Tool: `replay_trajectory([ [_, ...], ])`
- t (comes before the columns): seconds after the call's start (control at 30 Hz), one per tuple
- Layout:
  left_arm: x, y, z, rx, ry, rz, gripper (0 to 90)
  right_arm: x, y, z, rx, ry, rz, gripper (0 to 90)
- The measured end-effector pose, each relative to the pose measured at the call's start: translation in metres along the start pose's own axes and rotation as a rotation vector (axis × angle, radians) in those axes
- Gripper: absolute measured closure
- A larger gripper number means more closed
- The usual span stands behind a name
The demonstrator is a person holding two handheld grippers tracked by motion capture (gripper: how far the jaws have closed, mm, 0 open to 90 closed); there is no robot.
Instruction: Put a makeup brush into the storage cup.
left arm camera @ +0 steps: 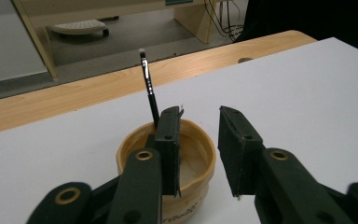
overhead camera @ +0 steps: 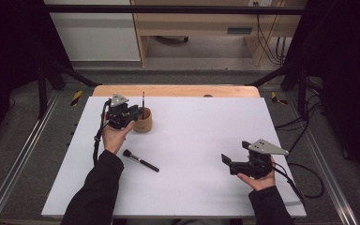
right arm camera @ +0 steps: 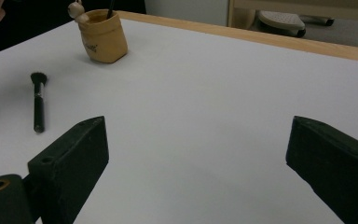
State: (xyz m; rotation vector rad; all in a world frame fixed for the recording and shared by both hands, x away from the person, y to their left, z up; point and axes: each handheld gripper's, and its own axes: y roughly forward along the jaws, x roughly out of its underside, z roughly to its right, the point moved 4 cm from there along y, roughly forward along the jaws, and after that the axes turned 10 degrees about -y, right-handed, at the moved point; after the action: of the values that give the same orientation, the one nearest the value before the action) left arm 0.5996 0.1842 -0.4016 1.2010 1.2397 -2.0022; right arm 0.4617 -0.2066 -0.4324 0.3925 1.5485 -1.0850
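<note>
You have two brushes: a thin one [left arm camera: 148, 88] standing upright in the tan cup [overhead camera: 143, 121] at the tabletop's [overhead camera: 192, 140] far left, a thicker one [overhead camera: 140, 161] lying flat nearer you. Both look light, stiff and smooth; take the handle mid-length. Your left gripper [left arm camera: 199, 135] hangs over the cup, fingers partly apart and empty. Your right gripper [right arm camera: 198, 149] is wide open, empty.

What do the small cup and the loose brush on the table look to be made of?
Cup: likely wood or glazed ceramic; tan with a smooth, slightly glossy inside wall, which leaves it open. Loose brush: slim glossy black handle, plastic or lacquered wood, with a dark soft bristle tuft. Slim brush in the cup: black stem, shiny metal-looking ferrule near its pale tip.
</note>
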Motion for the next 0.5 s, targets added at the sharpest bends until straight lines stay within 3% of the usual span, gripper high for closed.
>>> replay_trajectory([
  [0.17,0.001,-0.015,0.005,0.035,0.002,0.01,60.3,-0.001,-0.002,0.0,0.001,0.004,0.007,6.5],
  [0.5,0.014,-0.041,0.015,0.06,0.042,0.015,50.2,-0.001,-0.002,0.001,0.004,0.005,0.004,6.4],
])
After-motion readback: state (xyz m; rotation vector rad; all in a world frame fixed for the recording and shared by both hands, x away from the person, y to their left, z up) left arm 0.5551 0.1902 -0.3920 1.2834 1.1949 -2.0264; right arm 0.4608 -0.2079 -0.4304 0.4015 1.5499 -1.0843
